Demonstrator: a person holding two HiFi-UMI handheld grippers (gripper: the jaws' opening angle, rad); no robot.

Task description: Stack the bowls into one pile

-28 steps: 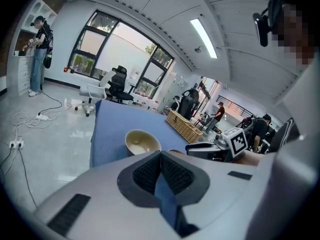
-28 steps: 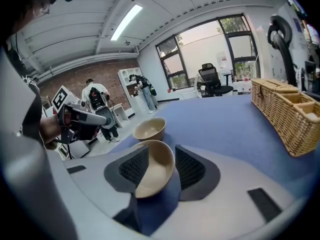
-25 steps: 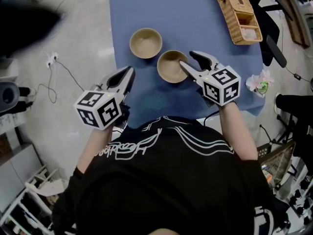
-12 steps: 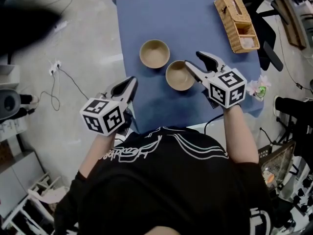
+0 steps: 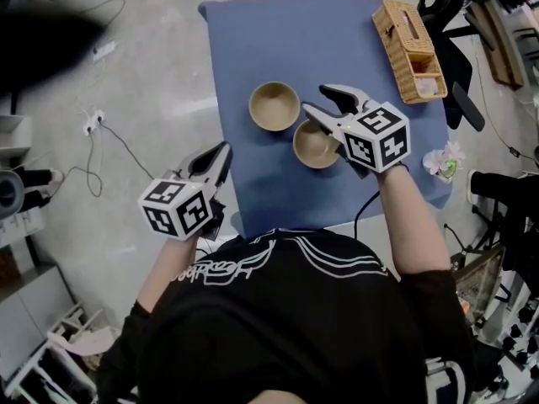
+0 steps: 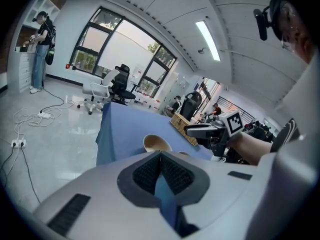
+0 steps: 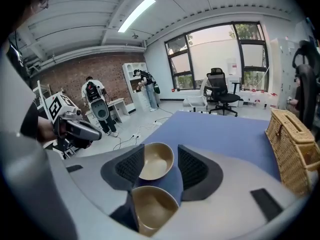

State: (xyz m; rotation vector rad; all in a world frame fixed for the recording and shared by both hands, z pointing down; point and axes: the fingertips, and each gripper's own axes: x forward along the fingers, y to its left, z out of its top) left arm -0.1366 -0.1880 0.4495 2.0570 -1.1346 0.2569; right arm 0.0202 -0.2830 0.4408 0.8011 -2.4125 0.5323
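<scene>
Right tongs (image 5: 317, 100) stand wide apart over the near bowl (image 5: 313, 146), apparently touching neither it nor the far bowl (image 5: 274, 105). Left tongs (image 6: 160, 156) are closed together, empty.

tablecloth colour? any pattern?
The tablecloth is plain blue with no pattern. It shows best in the head view.

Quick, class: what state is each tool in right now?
Left tool: closed, empty.
Right tool: open, holding nothing.
</scene>
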